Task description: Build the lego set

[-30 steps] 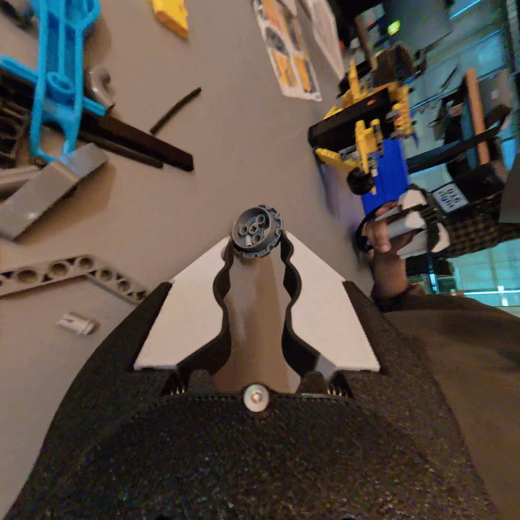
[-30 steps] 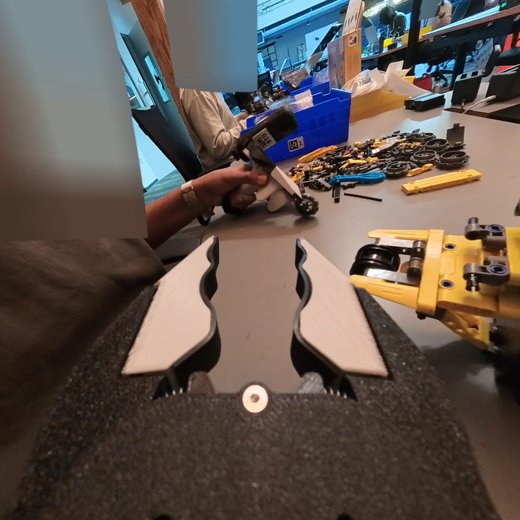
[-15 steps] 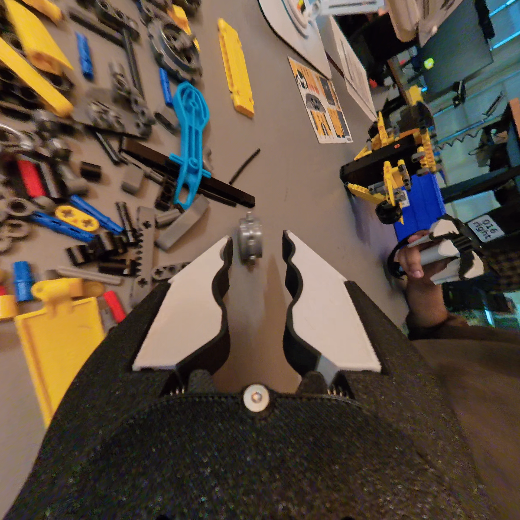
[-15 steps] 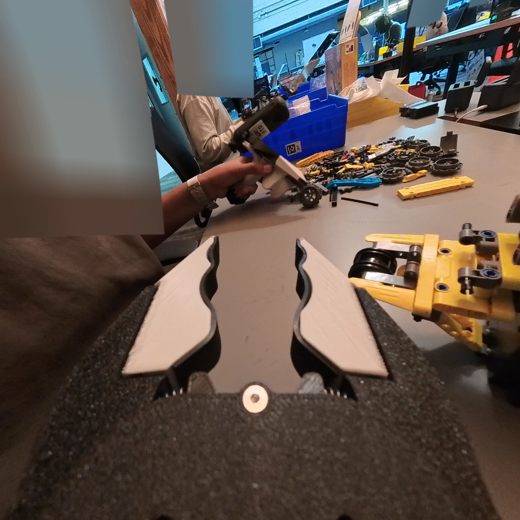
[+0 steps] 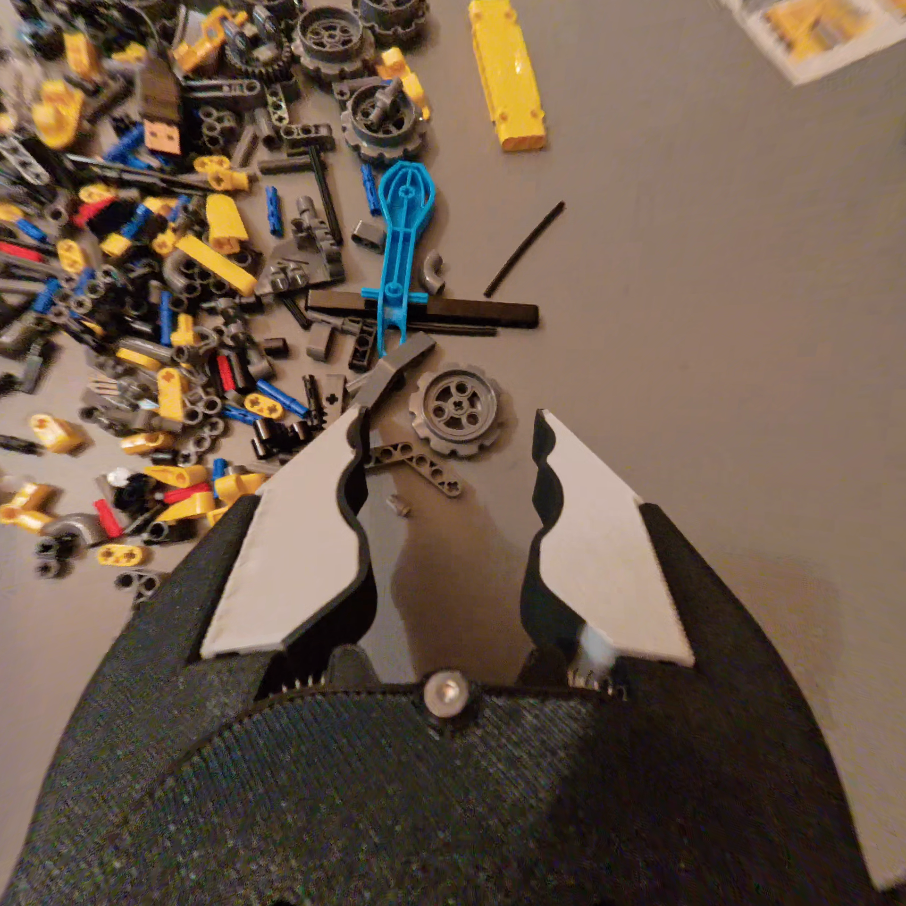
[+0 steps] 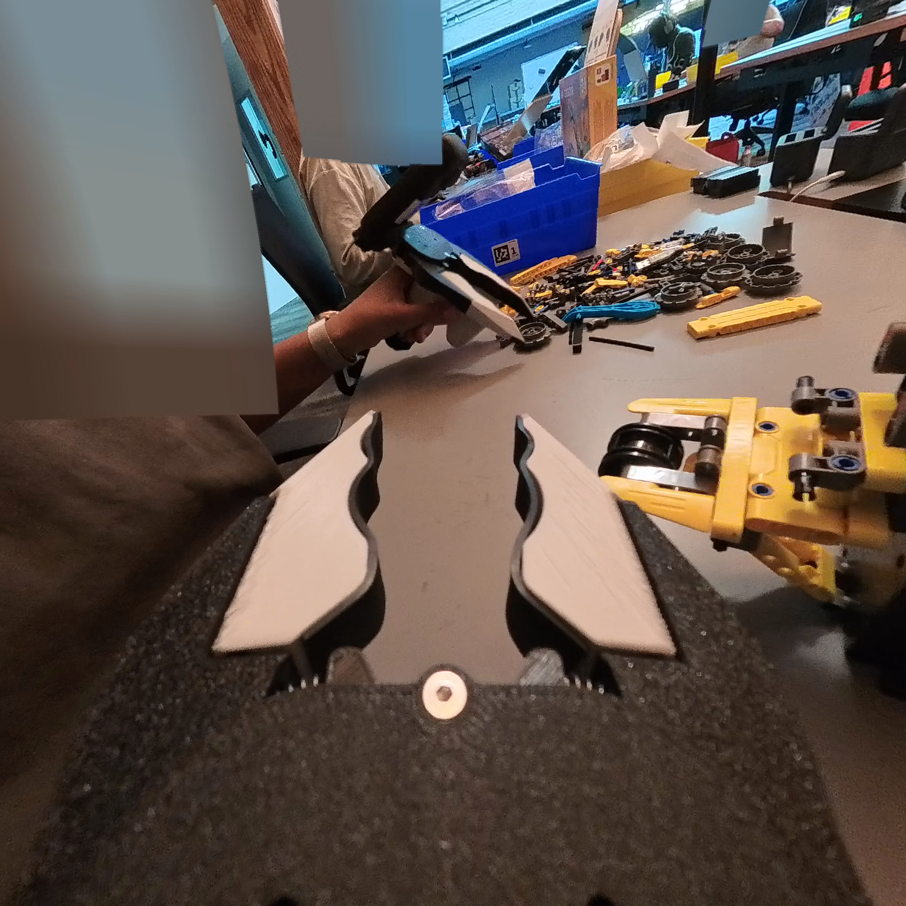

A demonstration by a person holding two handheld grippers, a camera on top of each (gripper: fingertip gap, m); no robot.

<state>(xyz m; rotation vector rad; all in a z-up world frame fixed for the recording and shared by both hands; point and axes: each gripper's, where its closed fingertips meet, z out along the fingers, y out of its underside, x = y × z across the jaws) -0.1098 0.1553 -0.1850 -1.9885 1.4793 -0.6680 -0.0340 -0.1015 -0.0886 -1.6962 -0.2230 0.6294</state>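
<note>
With its fingers spread wide and empty, the left gripper (image 5: 448, 416) hovers right over a grey toothed wheel (image 5: 457, 408) lying flat on the table (image 5: 711, 318), while the right gripper (image 6: 447, 422) sits open too, beside the yellow model (image 6: 765, 483)

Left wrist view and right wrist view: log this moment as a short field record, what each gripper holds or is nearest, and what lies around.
left gripper: open, empty, above the grey table
nearest to left: dark grey toothed plastic wheel, lying flat just ahead of the fingertips
beside wheel: grey angled holed beam; bright blue plastic lever piece
left of it: heap of small yellow, black and blue building parts
right gripper: open, empty
nearest to right: partly built yellow toy vehicle, off its right side
</note>
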